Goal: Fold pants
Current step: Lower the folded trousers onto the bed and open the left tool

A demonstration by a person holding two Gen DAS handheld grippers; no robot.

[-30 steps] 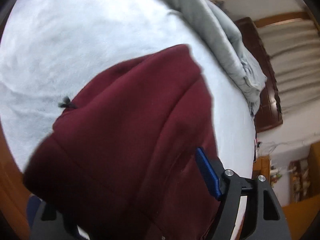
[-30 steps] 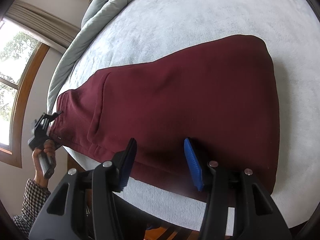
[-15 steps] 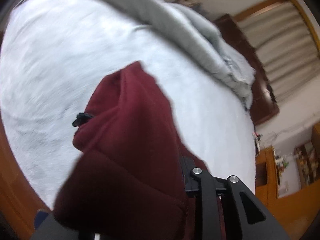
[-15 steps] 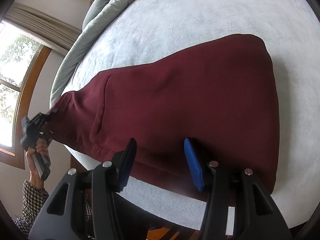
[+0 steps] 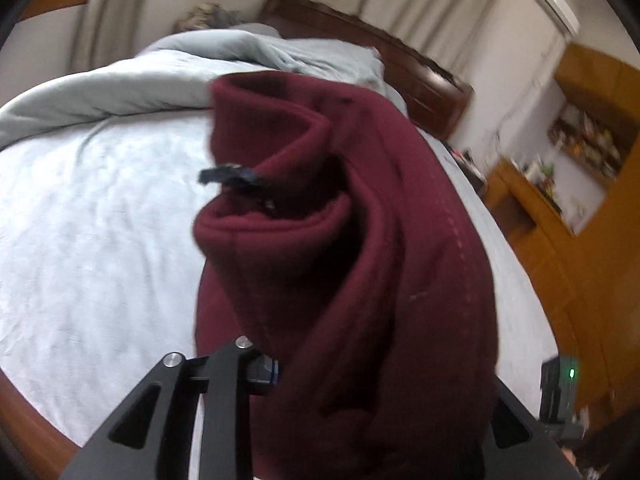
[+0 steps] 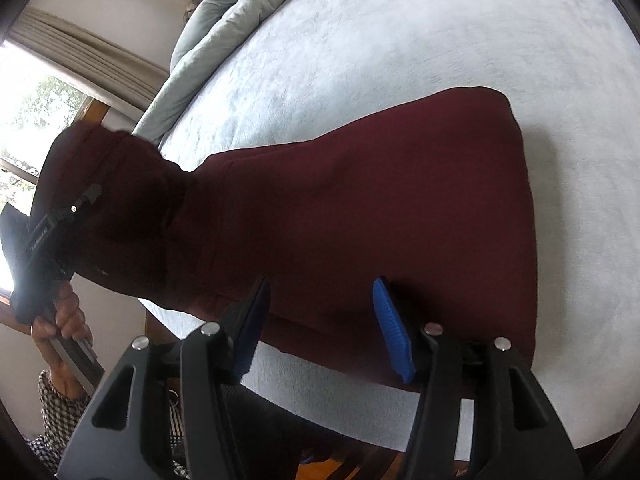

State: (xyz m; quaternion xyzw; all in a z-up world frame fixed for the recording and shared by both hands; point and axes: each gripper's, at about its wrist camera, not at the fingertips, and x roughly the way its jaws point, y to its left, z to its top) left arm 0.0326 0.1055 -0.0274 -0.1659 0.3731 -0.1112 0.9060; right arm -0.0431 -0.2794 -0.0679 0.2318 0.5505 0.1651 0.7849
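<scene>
— Two claws: what has each got?
— Your left gripper [image 5: 280, 364] clamps the maroon pants [image 6: 360, 216], waist end lifted and bunched; your right gripper [image 6: 320, 328] gapes wide over them.
— Beyond?
— Pale bedspread [image 6: 400, 40], grey duvet [image 5: 120, 88], dark headboard [image 5: 420, 76].

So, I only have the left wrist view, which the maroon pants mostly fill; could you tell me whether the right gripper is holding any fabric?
Observer: No, the right gripper is open over the near edge of the pants, gripping nothing.
Operator: Thank you. How much of the pants is off the bed?
Observer: Only the end clamped in the left gripper is raised; the rest lies flat on the white bed cover.
</scene>
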